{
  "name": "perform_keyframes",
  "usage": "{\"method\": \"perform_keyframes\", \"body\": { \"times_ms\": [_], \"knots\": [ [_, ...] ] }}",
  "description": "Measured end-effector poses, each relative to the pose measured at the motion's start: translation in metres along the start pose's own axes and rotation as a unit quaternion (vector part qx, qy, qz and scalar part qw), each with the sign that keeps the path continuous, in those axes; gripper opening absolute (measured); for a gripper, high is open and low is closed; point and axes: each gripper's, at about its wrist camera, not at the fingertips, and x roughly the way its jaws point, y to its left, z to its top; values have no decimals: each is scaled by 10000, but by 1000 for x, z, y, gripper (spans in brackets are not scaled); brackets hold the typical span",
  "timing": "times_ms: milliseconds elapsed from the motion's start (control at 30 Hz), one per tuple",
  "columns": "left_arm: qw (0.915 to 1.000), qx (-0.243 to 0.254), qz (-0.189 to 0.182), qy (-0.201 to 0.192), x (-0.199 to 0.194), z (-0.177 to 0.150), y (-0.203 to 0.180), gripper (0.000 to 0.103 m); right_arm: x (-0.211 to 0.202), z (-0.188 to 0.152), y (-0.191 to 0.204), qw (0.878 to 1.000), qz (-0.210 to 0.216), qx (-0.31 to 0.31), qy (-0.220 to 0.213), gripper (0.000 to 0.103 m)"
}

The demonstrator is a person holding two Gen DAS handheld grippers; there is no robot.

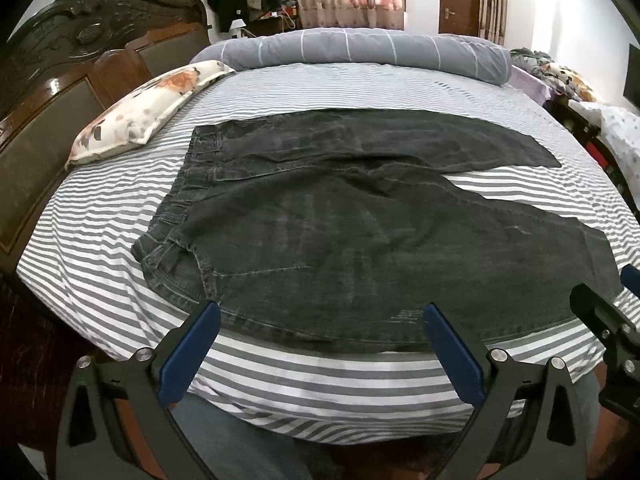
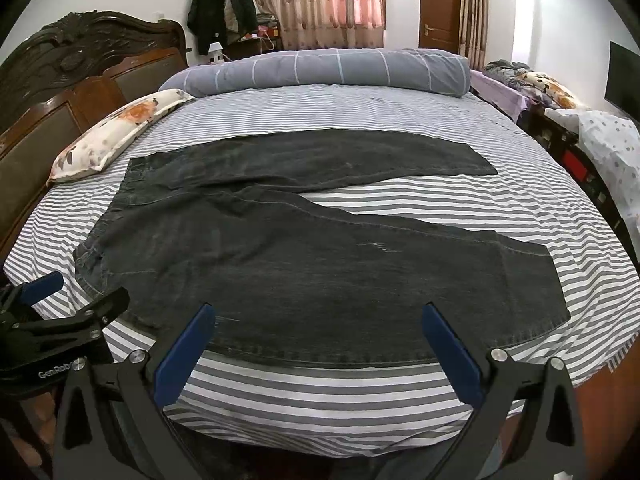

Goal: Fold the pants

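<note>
Dark grey jeans lie flat and spread on the striped bed, waistband to the left, two legs splayed to the right; they also show in the right wrist view. My left gripper is open and empty, held over the near edge of the jeans by the hip. My right gripper is open and empty over the near leg's lower edge. The right gripper shows at the left wrist view's right edge, the left gripper at the right wrist view's left edge.
The bed has a grey-and-white striped sheet. A floral pillow lies by the dark wooden headboard on the left. A rolled grey duvet lies along the far side. A second bed stands to the right.
</note>
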Motion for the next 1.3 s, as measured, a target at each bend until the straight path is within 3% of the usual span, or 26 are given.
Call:
{"method": "perform_keyframes", "body": {
  "times_ms": [1300],
  "knots": [
    [9999, -16, -133, 42, 2, -3, 1, 100, -3, 1, 7, 9999, 97, -38, -27, 102]
  ]
}}
